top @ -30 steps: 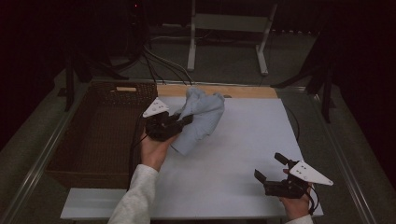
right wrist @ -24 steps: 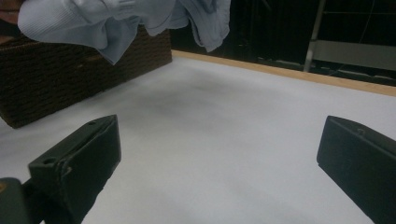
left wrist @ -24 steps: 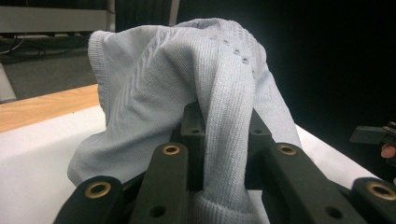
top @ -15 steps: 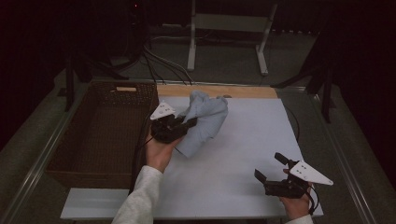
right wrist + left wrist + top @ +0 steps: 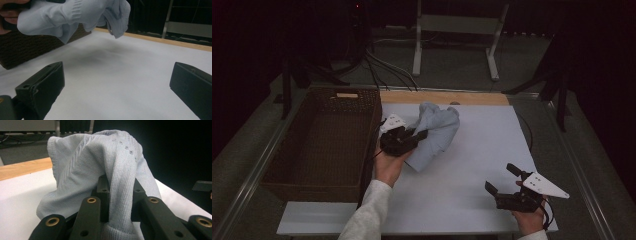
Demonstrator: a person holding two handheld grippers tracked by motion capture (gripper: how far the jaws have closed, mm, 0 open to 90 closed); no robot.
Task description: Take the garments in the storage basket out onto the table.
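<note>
Cloth (image 5: 436,132), pinched in left tongs (image 5: 418,136), has shifted rightward from basket (image 5: 324,145); right tongs (image 5: 501,179) stay spread.

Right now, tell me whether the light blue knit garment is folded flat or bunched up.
Bunched up. The light blue knit garment hangs in crumpled folds from the left gripper, whose jaws pinch a fold of it above the white table.

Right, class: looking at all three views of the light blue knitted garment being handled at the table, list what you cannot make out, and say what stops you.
- What kind of garment it is: bunched up in every view.
- Pads of the left gripper: in the left gripper view the knit covers them.
- Far inside wall of the basket: too dark in the high view.
- Right gripper body: cut off by the right gripper view's bottom edge.
</note>
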